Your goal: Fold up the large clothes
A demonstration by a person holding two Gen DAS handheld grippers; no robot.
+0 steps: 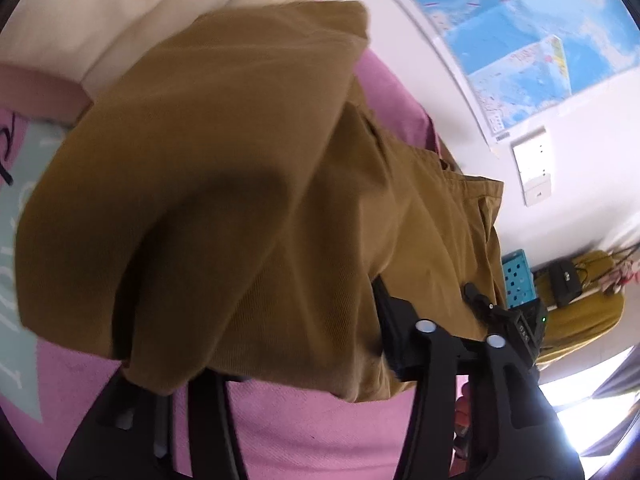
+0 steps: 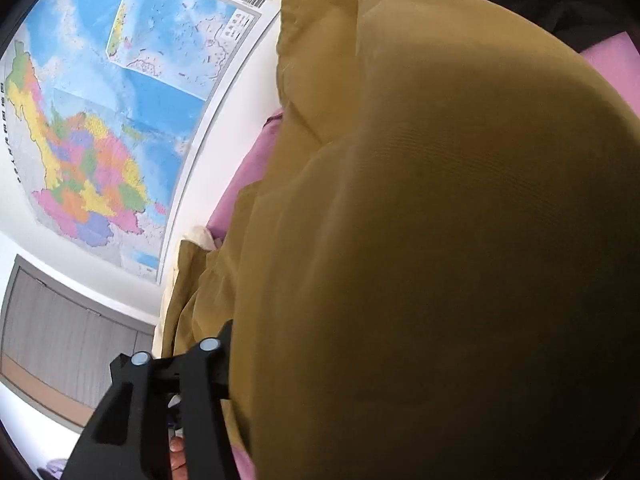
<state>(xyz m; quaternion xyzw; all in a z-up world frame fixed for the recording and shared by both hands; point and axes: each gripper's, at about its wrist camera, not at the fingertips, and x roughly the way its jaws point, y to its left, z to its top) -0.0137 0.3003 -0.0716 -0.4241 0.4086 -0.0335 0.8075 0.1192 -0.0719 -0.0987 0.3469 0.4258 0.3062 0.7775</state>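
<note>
Left wrist view is showing mustard corduroy trousers [image 1: 224, 184] draping over both tongs above the pink bed [image 1: 320, 436]; whether left tongs [image 1: 256, 360] or right tongs [image 2: 256, 360] are pinching, I cannot tell; a loose fold risks slipping

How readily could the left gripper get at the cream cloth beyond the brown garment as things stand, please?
Probably not readily. The brown corduroy garment is draped over the left gripper and lies across the way to the cream cloth; it would likely have to be laid down first.
</note>
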